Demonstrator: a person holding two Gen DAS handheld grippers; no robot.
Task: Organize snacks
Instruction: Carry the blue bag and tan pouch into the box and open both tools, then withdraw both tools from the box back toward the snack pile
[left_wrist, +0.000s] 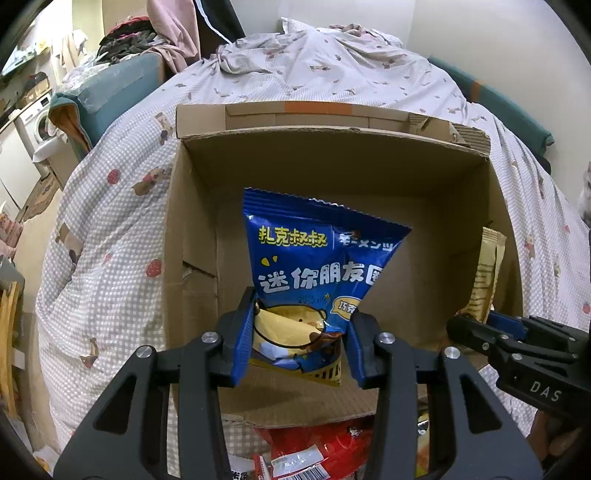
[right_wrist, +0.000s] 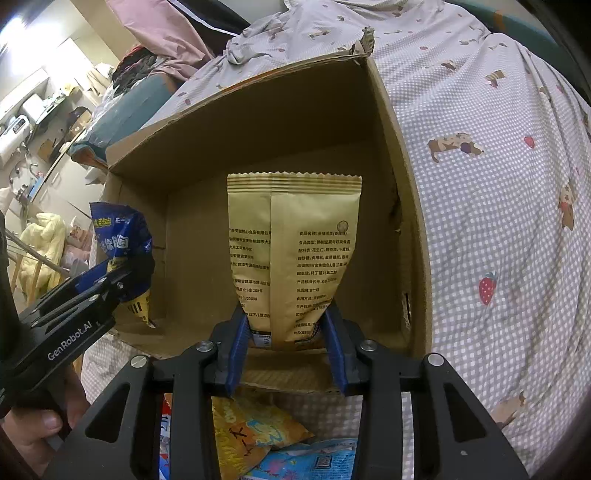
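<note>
- The left gripper (left_wrist: 297, 338) is closed on the lower part of a blue snack bag (left_wrist: 314, 266), whose top points away from the gripper, out over the open cardboard box (left_wrist: 332, 147).
- The right gripper (right_wrist: 286, 339) is clamped in the same way on the bottom of a tan snack bag (right_wrist: 295, 251), printed back facing the camera, sealed top pointing ahead into the box.
- Gripping each bag by its lower end likely lets the free end go into the box first, so the bag can drop or lean once released.
- The box sits on a bed (left_wrist: 122, 206) with a checked cover, straight ahead of both grippers; what shows of its floor looks bare.
- The two bags are side by side but apart, the blue one to the left of the tan one, each over its own half of the box, which suggests they are meant to land in separate spots.
- More snack packets (right_wrist: 258, 439) lie below and behind the grippers, outside the box, probably waiting their turn.
- Neither bag touches the box floor as far as can be told.
</note>
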